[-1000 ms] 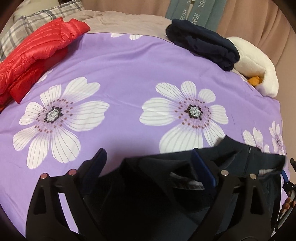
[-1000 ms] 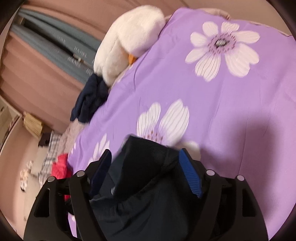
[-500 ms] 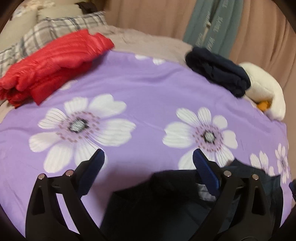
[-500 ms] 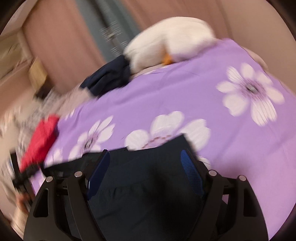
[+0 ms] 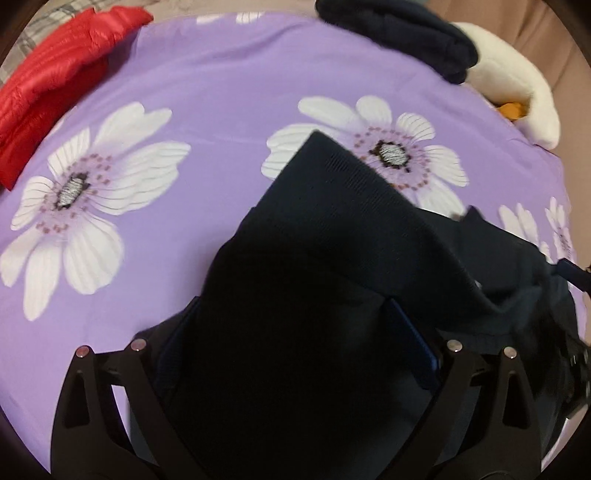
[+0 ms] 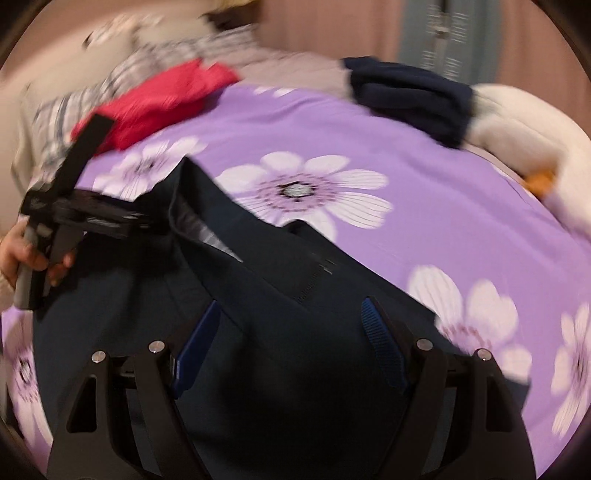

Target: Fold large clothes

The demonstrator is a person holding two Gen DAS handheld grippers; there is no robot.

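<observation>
The dark navy knitted garment (image 5: 332, 236) lies bunched on the purple flowered bedspread (image 5: 221, 92), filling the space between the fingers of both tools. The left gripper (image 5: 291, 343) stands spread, cloth heaped between its blue pads; whether they press it cannot be told. The right gripper (image 6: 288, 339) is likewise spread wide over the fabric, with no clear pinch.

The likely risk: a loose hold lets a layer slip free, so the fold lands crooked or the bunch drags the bedspread.

Counted: one garment in work, and ahead of the grippers one folded red padded jacket (image 5: 55, 74), one folded navy pile (image 5: 399, 33) and one white plush toy (image 5: 517, 85).
</observation>
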